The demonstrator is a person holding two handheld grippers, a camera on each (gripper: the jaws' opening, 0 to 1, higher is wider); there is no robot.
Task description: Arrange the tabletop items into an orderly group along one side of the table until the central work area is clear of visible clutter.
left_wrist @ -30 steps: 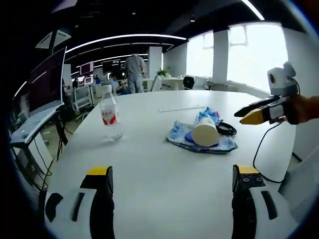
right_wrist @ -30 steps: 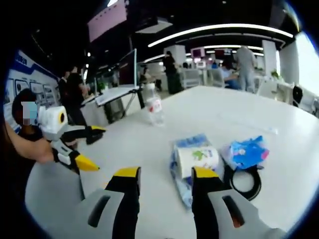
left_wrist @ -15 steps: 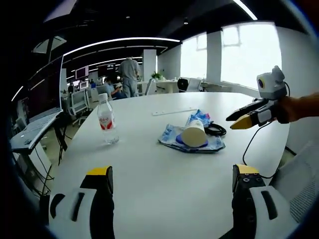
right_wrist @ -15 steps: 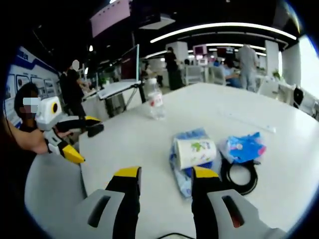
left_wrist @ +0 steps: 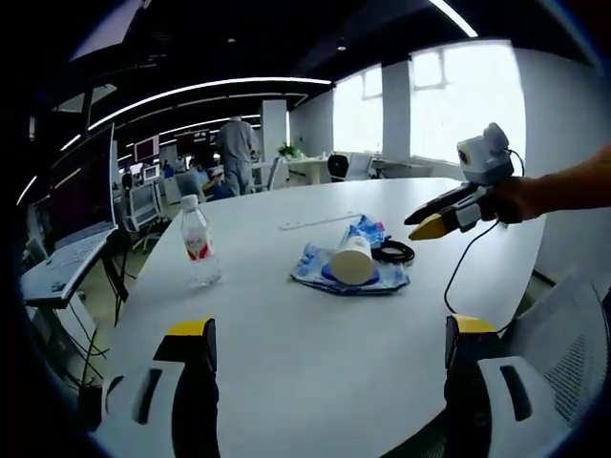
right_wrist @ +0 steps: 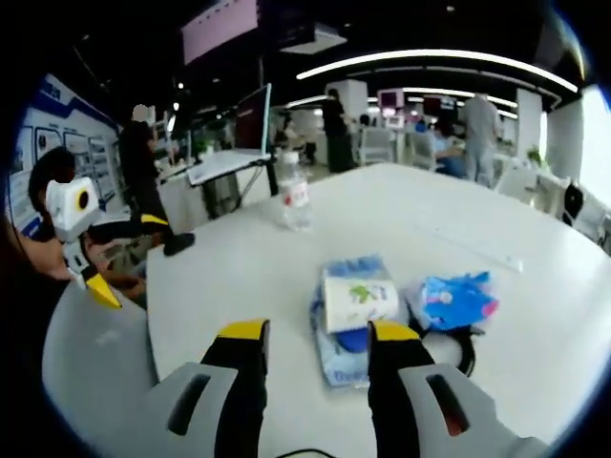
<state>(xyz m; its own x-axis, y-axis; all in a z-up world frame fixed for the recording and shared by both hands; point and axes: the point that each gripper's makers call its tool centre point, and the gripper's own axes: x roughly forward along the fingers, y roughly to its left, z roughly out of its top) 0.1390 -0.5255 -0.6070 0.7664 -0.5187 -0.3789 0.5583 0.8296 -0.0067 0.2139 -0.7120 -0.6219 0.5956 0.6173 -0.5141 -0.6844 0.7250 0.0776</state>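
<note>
Both my tools hang released above the counter: left tool spread wide, right tool narrower, near the paper roll.

black cable partly hidden behind blue packet, bottle label unreadable

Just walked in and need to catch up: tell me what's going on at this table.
A person holds a tool in each hand above a round white table, and neither grips anything. The left tool has its jaws wide apart; the right tool has its jaws apart too. Nothing is grouped yet: a water bottle stands alone, while a paper cup lies on its side on a blue-patterned wrapper, beside a blue packet and a coiled black cable.
</note>
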